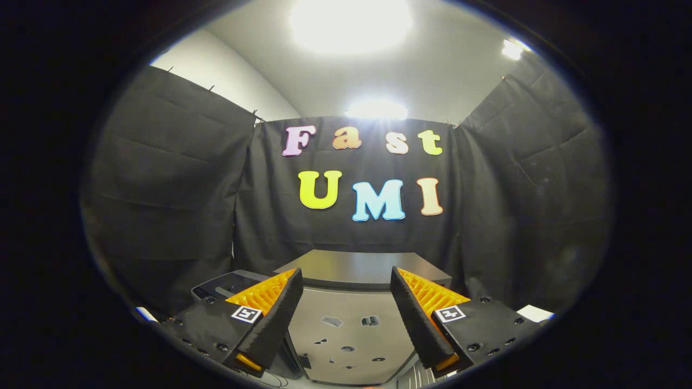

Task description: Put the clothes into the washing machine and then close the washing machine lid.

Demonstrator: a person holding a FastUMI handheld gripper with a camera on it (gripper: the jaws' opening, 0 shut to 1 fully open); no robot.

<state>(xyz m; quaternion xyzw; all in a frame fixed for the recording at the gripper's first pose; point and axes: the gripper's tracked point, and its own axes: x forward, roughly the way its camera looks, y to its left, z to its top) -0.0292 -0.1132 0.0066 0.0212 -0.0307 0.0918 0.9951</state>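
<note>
My gripper held high, fingers spread wide, grasping nothing. Washing machine just ahead, lid raised, ready for loading. Clothes unseen.

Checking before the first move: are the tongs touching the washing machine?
Apart. In the gripper view the tongs stand open with nothing between them, and the washing machine sits beyond and below them.

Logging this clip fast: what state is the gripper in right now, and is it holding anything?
Orange-and-black two-finger gripper: open, fingers spread wide, nothing between them; the grey flat-topped washing machine lies just ahead, untouched.
</note>
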